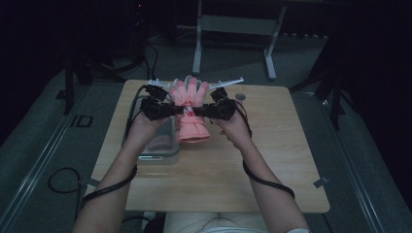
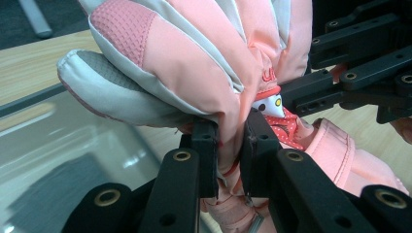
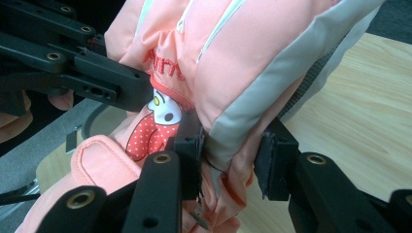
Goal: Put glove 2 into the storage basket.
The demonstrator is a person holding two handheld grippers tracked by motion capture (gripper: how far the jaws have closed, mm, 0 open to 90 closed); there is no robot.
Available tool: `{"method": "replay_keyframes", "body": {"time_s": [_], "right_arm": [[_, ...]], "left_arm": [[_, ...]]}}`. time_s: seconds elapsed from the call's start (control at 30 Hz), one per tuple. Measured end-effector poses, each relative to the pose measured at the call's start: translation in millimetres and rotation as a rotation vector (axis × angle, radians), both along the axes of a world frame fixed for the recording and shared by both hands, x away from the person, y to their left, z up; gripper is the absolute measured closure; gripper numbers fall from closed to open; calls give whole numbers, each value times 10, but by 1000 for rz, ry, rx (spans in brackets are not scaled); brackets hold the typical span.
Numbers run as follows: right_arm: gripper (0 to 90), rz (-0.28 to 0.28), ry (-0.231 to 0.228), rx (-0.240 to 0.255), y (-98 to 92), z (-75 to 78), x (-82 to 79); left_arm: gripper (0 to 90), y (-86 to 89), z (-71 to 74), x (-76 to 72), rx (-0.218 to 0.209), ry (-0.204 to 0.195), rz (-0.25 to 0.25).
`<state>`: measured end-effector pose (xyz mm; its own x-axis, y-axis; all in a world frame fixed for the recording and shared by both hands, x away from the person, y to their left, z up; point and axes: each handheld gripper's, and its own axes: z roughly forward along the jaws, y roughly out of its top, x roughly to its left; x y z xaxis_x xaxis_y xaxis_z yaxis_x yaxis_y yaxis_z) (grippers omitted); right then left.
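A pink and white padded glove (image 1: 190,99) with a cartoon patch hangs above the far middle of the wooden table (image 1: 272,145), fingers pointing away from me. My left gripper (image 1: 177,109) comes in from the left, my right gripper (image 1: 200,110) from the right, both at its wrist. In the left gripper view my left gripper (image 2: 229,150) is shut on a fold of the glove (image 2: 194,63), with the other gripper (image 2: 350,63) behind. In the right gripper view my right gripper (image 3: 228,165) is shut on the glove's (image 3: 233,53) grey-edged side.
A clear plastic bin (image 1: 160,145) with a pale pink item inside sits under my left hand, also seen in the left gripper view as the bin (image 2: 73,141). A white hanger (image 1: 228,81) and a small round disc (image 1: 240,96) lie near the far edge. A table frame (image 1: 233,24) stands beyond.
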<state>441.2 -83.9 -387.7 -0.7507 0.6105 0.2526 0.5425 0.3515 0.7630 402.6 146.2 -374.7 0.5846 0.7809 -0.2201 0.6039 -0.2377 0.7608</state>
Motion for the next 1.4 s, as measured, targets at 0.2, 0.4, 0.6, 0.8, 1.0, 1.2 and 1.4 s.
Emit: {"method": "replay_keyframes", "body": {"time_s": [0.2, 0.4, 0.6, 0.8, 1.0, 1.2, 1.4], "right_arm": [[667, 41, 7, -25, 394, -8, 56], [667, 83, 20, -51, 732, -68, 106], [667, 109, 40, -80, 1005, -150, 193], [667, 109, 46, -123, 1105, -262, 236], [667, 84, 102, -173, 1158, -543, 302], [668, 73, 125, -213, 1239, -721, 330], [662, 50, 151, -243, 1313, -832, 349]], "left_arm": [[782, 336, -53, -54, -7, 6, 64], [783, 634, -147, -100, -19, 26, 119], [783, 825, -285, -97, -46, 46, 171], [782, 863, -534, -40, -67, 85, 194], [781, 839, -777, 18, -55, 132, 206], [780, 871, -949, 76, -42, 181, 220], [776, 836, -1018, 121, 7, 215, 236]]}}
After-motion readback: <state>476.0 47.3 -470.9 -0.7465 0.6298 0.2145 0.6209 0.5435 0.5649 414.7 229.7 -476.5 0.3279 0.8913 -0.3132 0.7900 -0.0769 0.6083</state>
